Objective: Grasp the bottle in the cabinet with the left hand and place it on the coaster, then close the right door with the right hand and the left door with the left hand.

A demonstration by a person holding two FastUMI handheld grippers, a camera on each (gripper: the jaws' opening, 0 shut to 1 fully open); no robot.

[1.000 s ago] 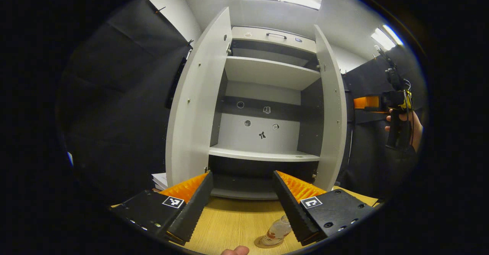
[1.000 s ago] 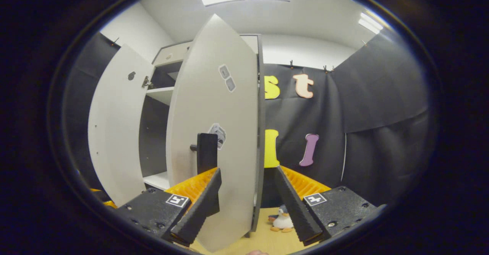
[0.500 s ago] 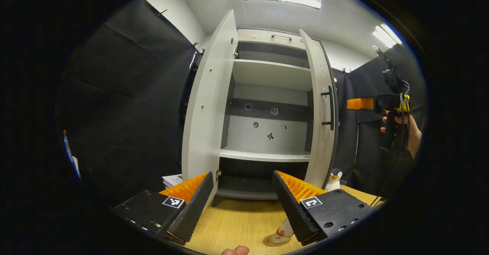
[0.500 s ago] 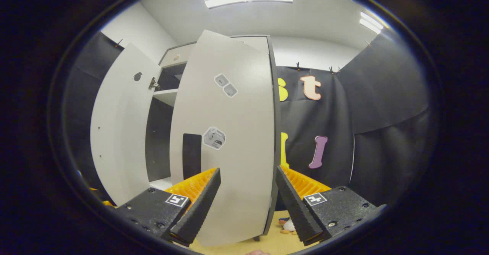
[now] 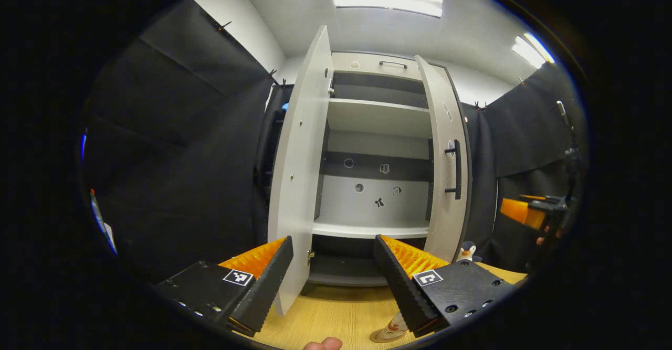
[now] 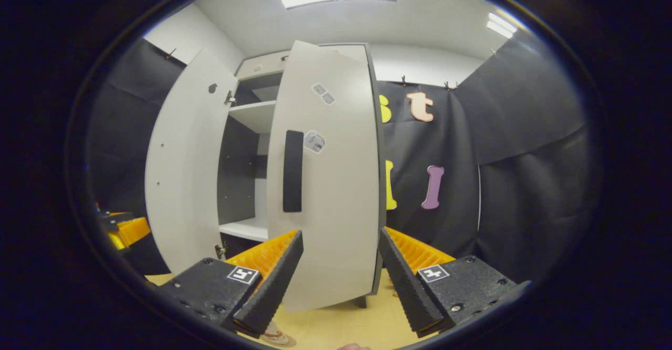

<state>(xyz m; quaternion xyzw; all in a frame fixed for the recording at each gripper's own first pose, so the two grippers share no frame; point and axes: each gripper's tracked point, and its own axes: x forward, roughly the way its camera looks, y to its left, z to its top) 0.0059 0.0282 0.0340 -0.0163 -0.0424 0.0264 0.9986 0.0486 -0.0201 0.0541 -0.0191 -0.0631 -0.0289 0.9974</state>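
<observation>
The bottle (image 5: 389,329) stands on the counter (image 5: 336,313) below the cabinet. The right door (image 6: 328,182) is partly closed, the left door (image 5: 299,171) wide open. Both grippers (image 5: 333,282) (image 6: 338,279) gape empty. Stiff, light panels; push near the outer edge or handle (image 6: 293,170)

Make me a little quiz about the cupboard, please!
1. True or false: the tall white cabinet's left door is fully closed.
2. Where does the small clear plastic bottle stand? A) top shelf B) light wooden table C) floor
3. Fill in: the black bar handle is on the ___ door.

Key: 1 false; 2 B; 3 right.
</observation>
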